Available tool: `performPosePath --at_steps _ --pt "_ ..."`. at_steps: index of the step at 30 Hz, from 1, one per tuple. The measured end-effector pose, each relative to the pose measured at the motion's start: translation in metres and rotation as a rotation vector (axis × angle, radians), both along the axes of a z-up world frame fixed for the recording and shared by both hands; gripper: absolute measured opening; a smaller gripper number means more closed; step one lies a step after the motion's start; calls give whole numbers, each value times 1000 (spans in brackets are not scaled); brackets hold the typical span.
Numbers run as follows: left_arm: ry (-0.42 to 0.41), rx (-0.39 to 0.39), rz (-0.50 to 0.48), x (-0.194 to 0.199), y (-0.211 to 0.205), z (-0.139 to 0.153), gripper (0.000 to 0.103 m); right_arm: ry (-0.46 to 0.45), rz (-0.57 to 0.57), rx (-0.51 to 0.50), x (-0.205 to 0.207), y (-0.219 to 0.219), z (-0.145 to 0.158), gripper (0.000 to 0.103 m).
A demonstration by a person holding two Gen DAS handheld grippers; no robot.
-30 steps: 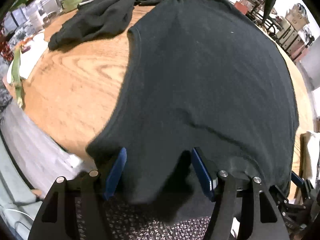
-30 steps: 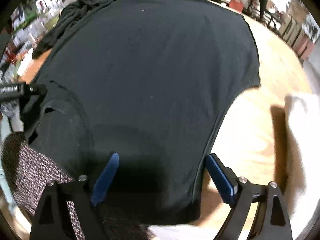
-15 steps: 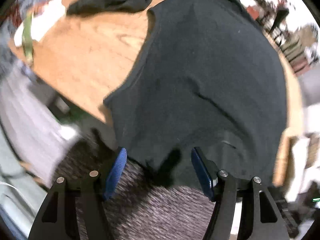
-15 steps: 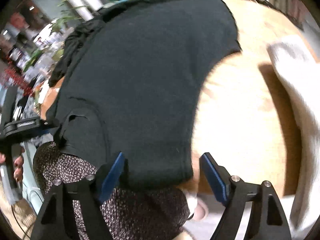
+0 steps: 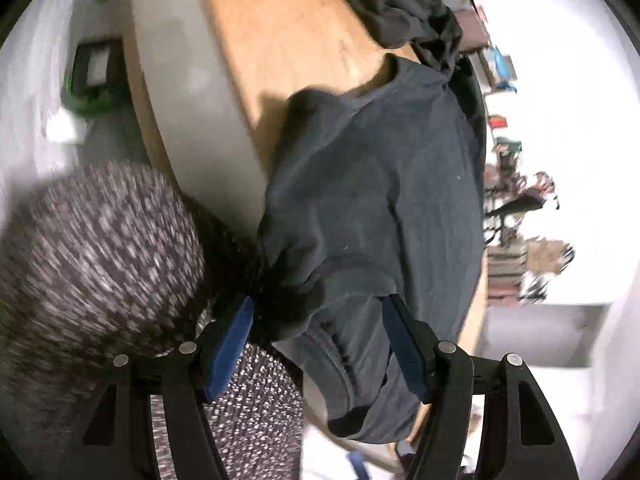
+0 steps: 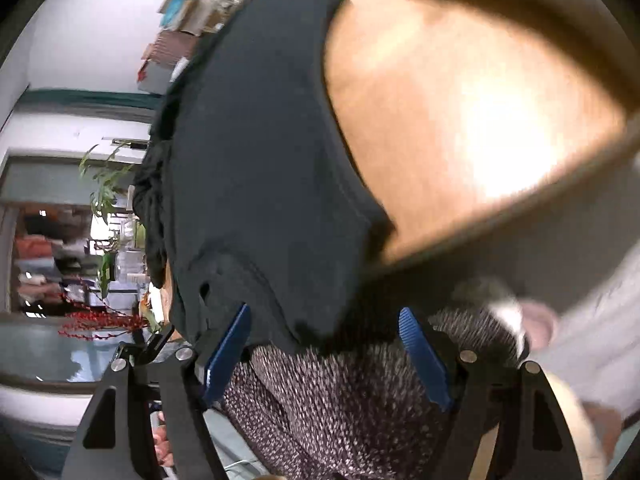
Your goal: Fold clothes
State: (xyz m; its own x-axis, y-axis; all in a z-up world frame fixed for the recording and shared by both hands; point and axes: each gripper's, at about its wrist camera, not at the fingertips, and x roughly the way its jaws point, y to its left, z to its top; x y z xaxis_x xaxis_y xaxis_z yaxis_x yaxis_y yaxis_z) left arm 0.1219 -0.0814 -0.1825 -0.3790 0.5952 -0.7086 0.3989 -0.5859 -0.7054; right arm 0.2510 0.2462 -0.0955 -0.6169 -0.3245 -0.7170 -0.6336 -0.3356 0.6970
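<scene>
The left gripper point(image 5: 316, 340) has its jaws spread wide around the bunched near edge of the dark grey cotton T-shirt point(image 5: 384, 184), pads not pressing. The right gripper point(image 6: 324, 344) has its jaws closing, still loose, at the shirt's near corner. The shirt lies spread on the light wooden surface point(image 5: 280, 28), hanging over its near edge, with a crumpled black garment point(image 5: 404, 8) at its far end.

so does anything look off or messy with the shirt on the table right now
Yes. The dark shirt is no longer flat: its near sleeve end is bunched and hangs over the wooden table edge toward the person. A second dark garment lies crumpled at the far end.
</scene>
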Motion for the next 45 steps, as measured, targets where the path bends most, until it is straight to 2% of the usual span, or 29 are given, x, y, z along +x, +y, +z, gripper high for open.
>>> performPosePath --at_steps 1,2,4,5,6,7,8,10,11,12,13,15,17,21,23,29,34,42,45 --pt "-5 21 18 38 14 13 68 12 -4 -36 2 4 -5 79" --pt "-10 35 38 47 8 9 68 28 -10 -44 1 6 -8 77" --pt "-8 57 78 31 -12 21 68 55 -6 -18 -7 3 -7 77" --pt "-6 65 84 62 -26 20 68 68 3 14 -11 3 -3 77" --pt "0 70 86 62 -28 19 68 71 13 36 -26 -9 -7 77" --pt "8 61 83 45 -25 17 66 71 31 56 -31 -14 -6 76" --pt "15 46 71 17 -5 32 63 66 48 59 -34 -15 -5 69" --pt "14 -3 30 21 0 34 33 46 84 57 -35 -17 -7 56" --pt "24 -12 20 29 0 35 29 34 100 52 -39 -21 -10 47" --pt "34 -20 11 37 1 37 22 36 113 40 -41 -23 -12 44" --pt "49 -25 9 40 -2 38 16 40 125 26 -42 -25 -15 35" --pt "66 -54 -7 54 2 44 11 66 135 22 -46 -30 -18 26" --pt "71 -53 0 59 -4 45 8 89 169 49 -54 -36 -13 9" --pt "66 -96 -29 75 -18 49 7 94 238 117 -55 -45 -1 7" --pt "64 -94 -37 79 -31 52 7 85 243 98 -49 -46 -2 7" --pt "65 -125 -74 71 -29 63 7 72 233 57 -48 -53 -8 7" --pt "39 -183 -135 70 -25 71 7 91 253 43 -32 -48 0 7" --pt "-25 -174 -166 100 -38 79 7 33 304 -95 -1 -52 -16 7" --pt "26 -164 -193 84 -27 105 7 35 301 -132 -5 -48 -14 7"
